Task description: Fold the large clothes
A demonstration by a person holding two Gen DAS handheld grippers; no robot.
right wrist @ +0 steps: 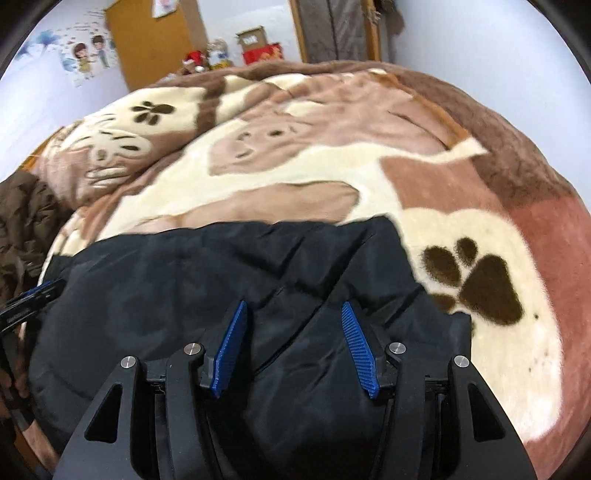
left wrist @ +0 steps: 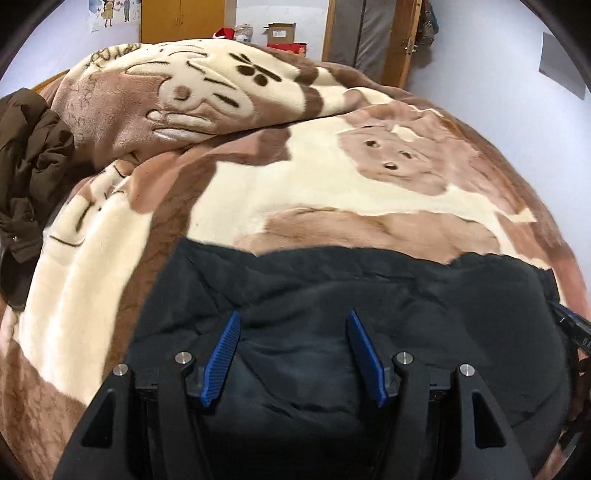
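Observation:
A large black padded garment (left wrist: 369,295) lies on the near part of a bed, partly folded; it also shows in the right wrist view (right wrist: 192,280). My left gripper (left wrist: 293,317) is open just above its left part, blue pads spread, holding nothing. My right gripper (right wrist: 293,310) is open above the garment's right part, over a diagonal fold, holding nothing. The right gripper shows at the right edge of the left wrist view (left wrist: 572,325), and the left gripper at the left edge of the right wrist view (right wrist: 33,299).
The bed is covered by a brown and cream plush blanket (left wrist: 314,177) with bear and paw prints (right wrist: 480,280). A dark brown jacket (left wrist: 29,155) is heaped at the bed's left side. Boxes (left wrist: 282,33), a wooden cabinet (left wrist: 181,18) and a door stand beyond.

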